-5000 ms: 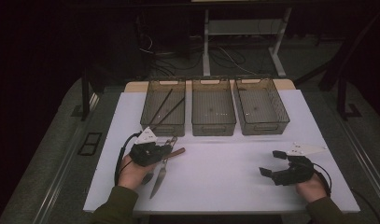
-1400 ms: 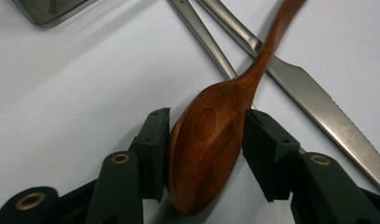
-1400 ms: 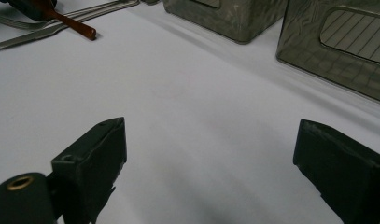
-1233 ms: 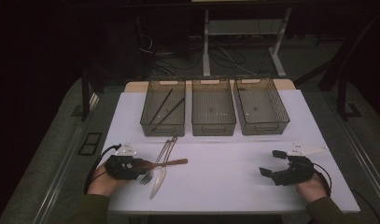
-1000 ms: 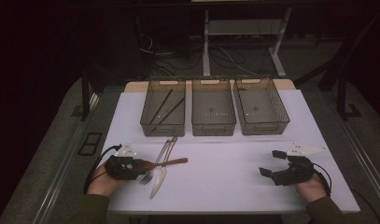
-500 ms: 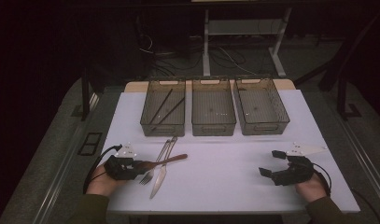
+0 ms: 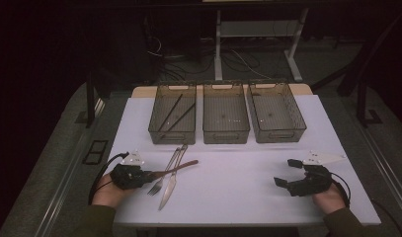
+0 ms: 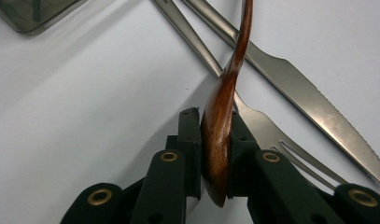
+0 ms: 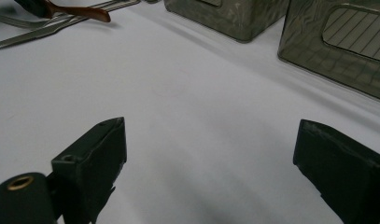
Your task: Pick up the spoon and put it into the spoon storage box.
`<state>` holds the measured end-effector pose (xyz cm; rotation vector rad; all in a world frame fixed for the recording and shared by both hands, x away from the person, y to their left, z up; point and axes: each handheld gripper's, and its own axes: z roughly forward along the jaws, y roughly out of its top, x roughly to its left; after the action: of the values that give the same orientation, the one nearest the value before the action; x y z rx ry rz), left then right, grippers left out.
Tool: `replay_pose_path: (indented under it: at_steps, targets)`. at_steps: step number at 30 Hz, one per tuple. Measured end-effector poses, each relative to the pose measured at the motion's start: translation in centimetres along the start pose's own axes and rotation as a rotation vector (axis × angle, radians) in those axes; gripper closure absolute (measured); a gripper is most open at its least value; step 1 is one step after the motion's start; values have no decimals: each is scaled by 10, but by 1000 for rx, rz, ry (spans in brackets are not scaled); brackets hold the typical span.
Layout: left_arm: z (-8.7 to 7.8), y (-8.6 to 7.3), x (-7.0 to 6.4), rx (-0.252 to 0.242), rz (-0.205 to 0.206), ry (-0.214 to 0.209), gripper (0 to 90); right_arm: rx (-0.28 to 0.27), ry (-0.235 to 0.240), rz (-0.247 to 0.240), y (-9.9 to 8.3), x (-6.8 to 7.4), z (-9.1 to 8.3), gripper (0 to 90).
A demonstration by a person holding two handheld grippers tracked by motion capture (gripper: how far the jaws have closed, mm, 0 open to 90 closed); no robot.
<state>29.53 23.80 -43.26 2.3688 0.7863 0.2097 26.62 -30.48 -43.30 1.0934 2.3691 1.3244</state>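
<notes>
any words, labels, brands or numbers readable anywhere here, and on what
None: no readable text in any view.
The wooden spoon clamped in the left gripper, the fork and the knife show no brand stamp.
The three bins carry no label that can be read; the front panel on one in the right gripper view shows just ribs.
The right gripper, open over the white table, bears no marking.

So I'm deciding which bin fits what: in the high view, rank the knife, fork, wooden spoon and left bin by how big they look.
1. Left bin, clearly largest.
2. Knife, longest utensil.
3. Fork, a little shorter than the knife.
4. Wooden spoon, though its bowl is hidden in the jaws of the left gripper, so its place against the fork is unsure.
</notes>
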Motion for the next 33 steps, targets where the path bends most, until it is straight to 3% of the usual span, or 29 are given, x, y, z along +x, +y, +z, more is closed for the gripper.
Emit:
replay_pose_path:
  at_steps: [10, 16, 33]
  targets:
    - [-8, 6, 0, -86, -45, -12, 791, 1, 1, -1, 0, 0, 0, 90]
    - [-9, 16, -6, -143, -78, -6, 790, 4, 1, -2, 0, 0, 0, 90]
    - [-4, 39, -22, -175, -35, -25, 791, 4, 7, -5, 0, 1, 1, 90]
